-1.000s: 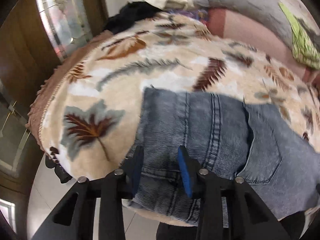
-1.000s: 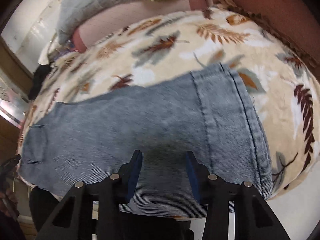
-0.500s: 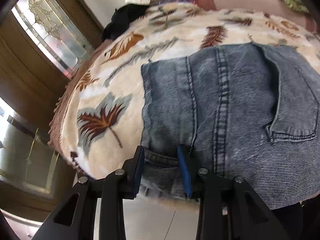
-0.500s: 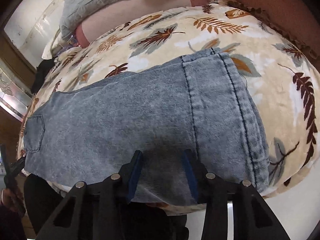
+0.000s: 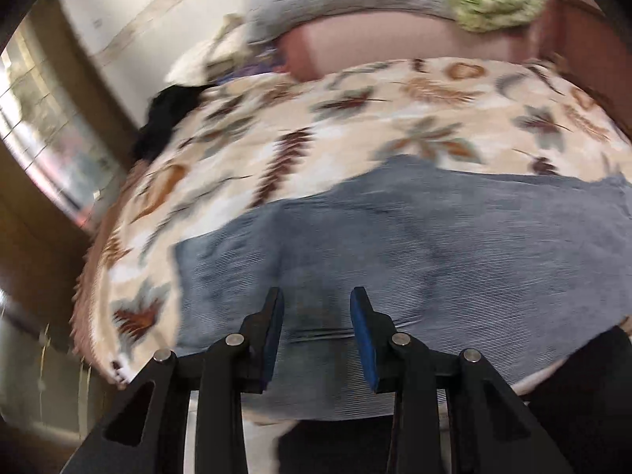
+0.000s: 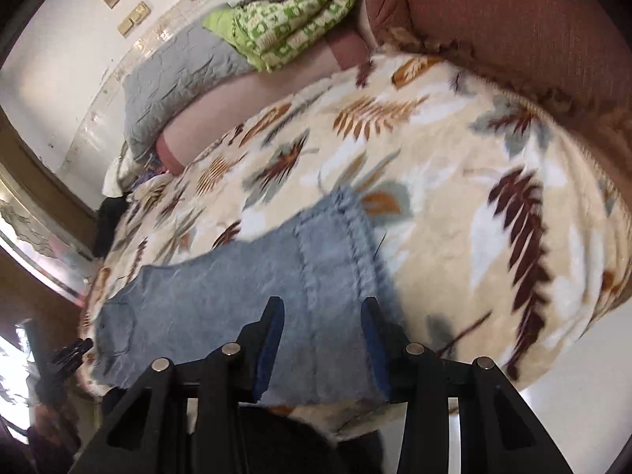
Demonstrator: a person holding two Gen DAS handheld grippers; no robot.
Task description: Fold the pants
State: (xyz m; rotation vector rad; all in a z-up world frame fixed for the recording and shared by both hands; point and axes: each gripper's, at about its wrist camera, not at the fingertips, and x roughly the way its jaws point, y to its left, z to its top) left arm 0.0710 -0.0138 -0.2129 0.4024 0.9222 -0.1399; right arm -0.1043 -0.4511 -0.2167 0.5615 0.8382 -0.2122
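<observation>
A: Both grippers pulling back! The left gripper [image 5: 317,316], jaws spread and empty, has swung off the waistband corner to mid-jeans [image 5: 395,245].

B: Right gripper [image 6: 323,328] too: jaws just widened a touch, nothing pinched, now hanging over the cuff end. The jeans lie flat along the near edge of the leaf-print blanket [image 6: 454,181], so I'd say the next fold is being lined up.

A: My view's blurred; only yours shows the stitched hem [image 6: 355,245] and back pocket [image 6: 116,331].

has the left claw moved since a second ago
Yes. The left claw was over the jeans' waistband end by the leaf blanket's left edge; now it sits further right along the jeans, over plain denim, and the blanket's edge lies further off.
</observation>
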